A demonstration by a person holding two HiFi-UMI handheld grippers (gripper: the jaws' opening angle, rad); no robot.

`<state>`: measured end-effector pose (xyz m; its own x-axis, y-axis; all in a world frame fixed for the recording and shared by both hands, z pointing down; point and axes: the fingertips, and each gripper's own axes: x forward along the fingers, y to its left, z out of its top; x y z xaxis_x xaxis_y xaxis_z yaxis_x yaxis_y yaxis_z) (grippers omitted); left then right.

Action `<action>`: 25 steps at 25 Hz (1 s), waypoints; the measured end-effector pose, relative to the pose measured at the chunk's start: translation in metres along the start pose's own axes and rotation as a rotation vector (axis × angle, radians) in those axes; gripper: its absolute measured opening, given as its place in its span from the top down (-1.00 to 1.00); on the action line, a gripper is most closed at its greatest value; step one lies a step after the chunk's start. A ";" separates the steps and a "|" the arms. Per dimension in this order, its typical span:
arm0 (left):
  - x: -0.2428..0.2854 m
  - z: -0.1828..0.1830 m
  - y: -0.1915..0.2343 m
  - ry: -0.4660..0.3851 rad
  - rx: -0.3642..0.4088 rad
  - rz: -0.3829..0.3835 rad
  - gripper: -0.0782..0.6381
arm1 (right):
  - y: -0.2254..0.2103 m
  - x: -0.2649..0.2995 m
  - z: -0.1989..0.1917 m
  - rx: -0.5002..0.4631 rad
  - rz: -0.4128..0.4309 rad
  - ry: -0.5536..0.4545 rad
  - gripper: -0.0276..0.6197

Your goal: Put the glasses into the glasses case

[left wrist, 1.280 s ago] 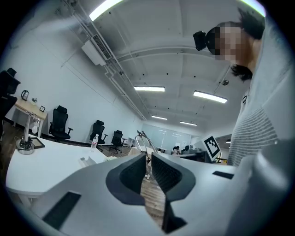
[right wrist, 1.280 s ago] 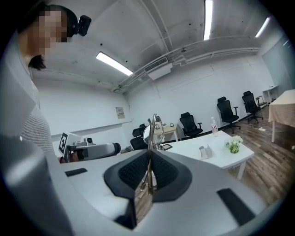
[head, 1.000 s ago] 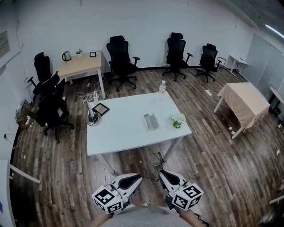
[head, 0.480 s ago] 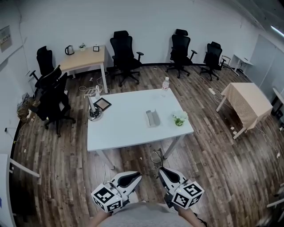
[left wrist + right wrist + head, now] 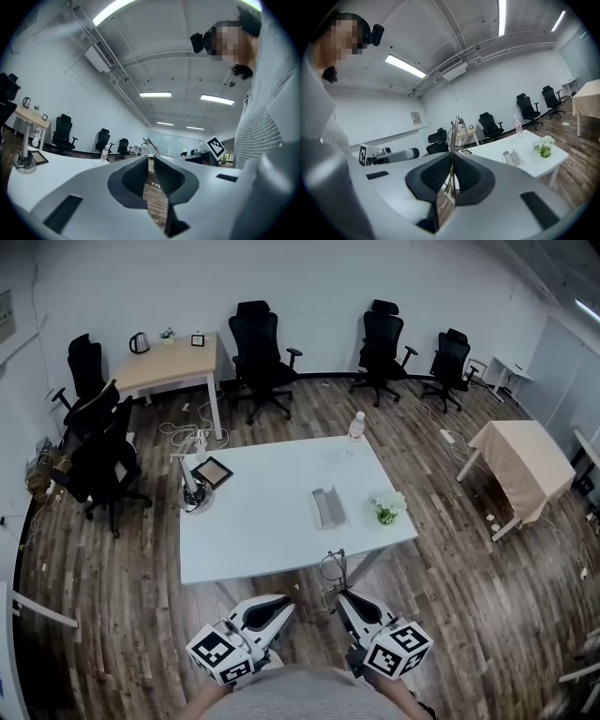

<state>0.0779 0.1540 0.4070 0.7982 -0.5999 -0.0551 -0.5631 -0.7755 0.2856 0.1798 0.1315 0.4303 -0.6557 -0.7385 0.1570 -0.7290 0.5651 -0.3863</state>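
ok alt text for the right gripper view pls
The right gripper is shut on thin wire glasses, held edge-on. Beyond, a white table carries an open case, flowers and a bottle.

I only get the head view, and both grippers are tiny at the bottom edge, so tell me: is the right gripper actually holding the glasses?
Observer: Yes. In the right gripper view, the right gripper is shut on the glasses, with the thin wire frame pinched between its pads.
Operator: And the left one?
Observer: In the left gripper view, the left gripper has its jaws slightly apart, with nothing between them.
Operator: Is the case ready to receive them?
Observer: It looks so. Seen from the side in the right gripper view, the glasses case sits on the white table with its two halves spread open.
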 end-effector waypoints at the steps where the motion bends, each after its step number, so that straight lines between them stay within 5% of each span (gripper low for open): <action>1: 0.006 0.006 0.014 -0.004 0.002 -0.011 0.66 | -0.004 0.013 0.006 0.000 -0.006 -0.005 0.81; 10: 0.057 0.052 0.119 -0.001 0.029 -0.081 0.68 | -0.040 0.108 0.058 -0.013 -0.085 -0.017 0.81; 25: 0.082 0.077 0.223 -0.005 0.032 -0.149 0.75 | -0.066 0.204 0.094 -0.024 -0.180 -0.045 0.81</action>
<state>0.0016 -0.0835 0.3920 0.8724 -0.4788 -0.0989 -0.4453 -0.8617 0.2435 0.1127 -0.0905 0.4021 -0.5052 -0.8438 0.1811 -0.8386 0.4304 -0.3341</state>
